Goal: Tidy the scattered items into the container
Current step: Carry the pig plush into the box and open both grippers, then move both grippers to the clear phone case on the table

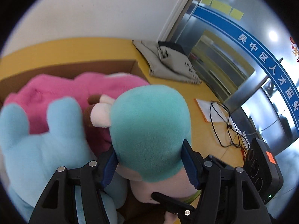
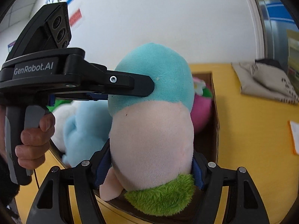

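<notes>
A plush toy with a teal head (image 1: 149, 125), pale pink body (image 2: 151, 145) and green fuzzy base (image 2: 162, 196) is held by both grippers over the cardboard box (image 1: 74, 71). My left gripper (image 1: 149, 168) is shut on the teal head; it also shows from the side in the right wrist view (image 2: 149, 87). My right gripper (image 2: 151, 169) is shut on the pink body near the green base. Inside the box lie a pink plush (image 1: 74, 89), a light blue plush (image 1: 37, 145) and a small brown-and-cream plush (image 1: 99, 112).
The box stands on a yellow table (image 1: 186, 100) against a white wall. A beige folded bag (image 1: 168, 63) lies at the far right. A paper sheet (image 1: 209, 110) and black cables (image 1: 224, 127) lie to the right by a glass partition.
</notes>
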Available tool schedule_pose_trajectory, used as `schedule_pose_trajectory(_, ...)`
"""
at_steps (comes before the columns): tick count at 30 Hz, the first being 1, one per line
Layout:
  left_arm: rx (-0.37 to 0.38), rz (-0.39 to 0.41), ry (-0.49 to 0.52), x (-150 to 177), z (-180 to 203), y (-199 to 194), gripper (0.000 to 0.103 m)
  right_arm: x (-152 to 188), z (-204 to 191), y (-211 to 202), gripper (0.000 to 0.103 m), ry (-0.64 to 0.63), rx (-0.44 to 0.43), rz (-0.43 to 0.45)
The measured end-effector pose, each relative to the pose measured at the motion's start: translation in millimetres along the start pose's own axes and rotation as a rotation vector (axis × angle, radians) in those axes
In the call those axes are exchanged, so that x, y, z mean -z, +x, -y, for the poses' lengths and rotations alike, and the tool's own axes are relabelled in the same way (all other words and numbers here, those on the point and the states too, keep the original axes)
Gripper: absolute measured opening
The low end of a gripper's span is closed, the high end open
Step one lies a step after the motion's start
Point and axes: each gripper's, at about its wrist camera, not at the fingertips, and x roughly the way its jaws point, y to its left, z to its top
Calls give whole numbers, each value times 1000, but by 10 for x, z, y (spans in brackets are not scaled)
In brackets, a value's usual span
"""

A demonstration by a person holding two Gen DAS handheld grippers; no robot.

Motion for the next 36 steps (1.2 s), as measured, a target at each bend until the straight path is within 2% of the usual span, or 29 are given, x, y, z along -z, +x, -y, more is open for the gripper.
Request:
schedule_pose_trajectory(3, 25, -14, 5, 38, -25, 35, 65, 88, -20, -35, 77, -60, 56, -30)
schedule_pose_trajectory(7, -6, -25, 27, 19, 8, 81, 69, 89, -56, -35, 78, -85, 77, -73)
schedule_pose_trajectory(9, -44, -21, 39, 22, 59, 45, 72, 57, -140, 34, 83, -89, 110, -90)
schedule_pose_trajectory(11, -112, 16, 47, 53, 111, -128, 78, 66, -213, 44, 85, -94, 145, -102)
schedule_pose_trajectory(14, -205, 90, 80, 127, 154, -447, 76, 103, -255, -134, 98, -89, 186, -75)
schedule_pose_trajectory(16, -215, 121, 81, 223, 127, -696, 76, 96, -246, -327, 98, -57, 183, -33)
schedule_pose_trajectory(18, -231, 159, 95, 411, 122, -1005, 76, 74, -251, -574, 98, -4, 204, 14)
schedule_pose_trajectory(20, -286, 192, 113, 638, 134, -1273, 76, 79, -318, -814, 99, 33, 190, 41)
schedule_pose_trajectory(23, -362, 240, 125, 1040, 168, -1638, 78, 241, -657, -1132, 102, 17, 211, 17)
schedule_pose_trajectory(25, -366, 279, 106, 1322, 183, -1863, 79, 266, -745, -1159, 103, -9, 247, 5)
schedule_pose_trajectory(27, -380, 327, 83, 1641, 217, -2065, 79, 357, -881, -1238, 102, -4, 322, 9)
schedule_pose_trajectory(30, -421, 363, 11, 1966, 254, -2212, 80, 382, -944, -1285, 102, 22, 356, 0)
schedule_pose_trajectory(31, -413, 359, -14, 2053, 260, -2231, 80, 397, -998, -1310, 102, 13, 369, -4)
schedule_pose_trajectory(34, -329, 344, -80, 2249, 246, -2293, 80, 467, -1199, -1396, 102, -41, 392, -12)
schedule_pose_trajectory(36, -342, 365, -107, 2315, 265, -2322, 80, 510, -1326, -1455, 102, -76, 395, -8)
